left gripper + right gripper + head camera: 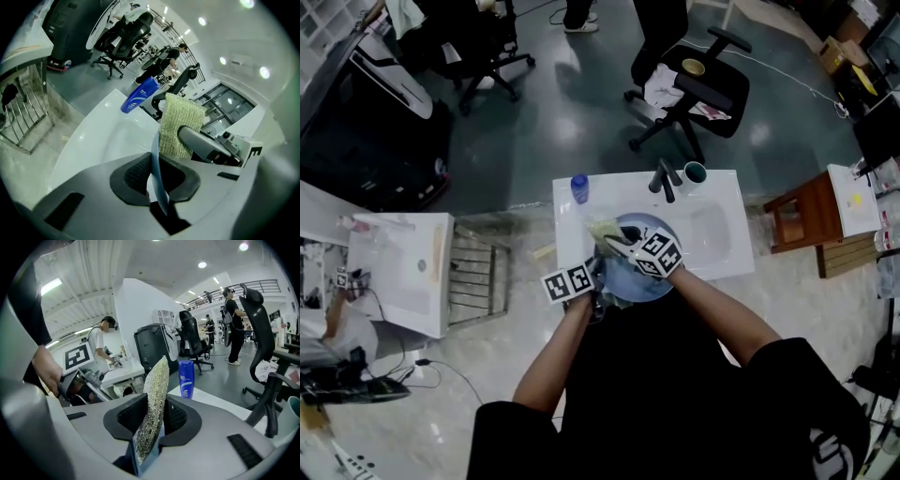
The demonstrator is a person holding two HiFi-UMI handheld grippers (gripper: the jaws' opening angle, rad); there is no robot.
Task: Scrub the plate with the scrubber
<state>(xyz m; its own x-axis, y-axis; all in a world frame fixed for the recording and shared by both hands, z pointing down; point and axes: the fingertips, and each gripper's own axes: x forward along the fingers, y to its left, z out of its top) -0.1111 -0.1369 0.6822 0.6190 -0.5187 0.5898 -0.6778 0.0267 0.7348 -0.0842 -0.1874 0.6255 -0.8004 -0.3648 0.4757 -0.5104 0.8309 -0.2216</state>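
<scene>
A light blue plate (642, 279) is held over the white sink basin (712, 234). My left gripper (598, 283) is shut on the plate's near rim; in the left gripper view the plate (157, 174) shows edge-on between the pads. My right gripper (619, 246) is shut on a yellow-green mesh scrubber (602, 232), which stands upright between its pads (152, 416) in the right gripper view. The scrubber (180, 126) lies flat against the plate's right face, with a right gripper finger (206, 146) behind it. Most of the plate's face is hidden by both grippers.
A blue bottle (579, 187) stands at the sink top's back left corner, and shows beyond the scrubber (186, 379). A dark faucet (666, 180) and a teal cup (695, 172) sit at the back edge. A metal rack (475, 272) stands left; office chairs (689, 89) and people stand behind.
</scene>
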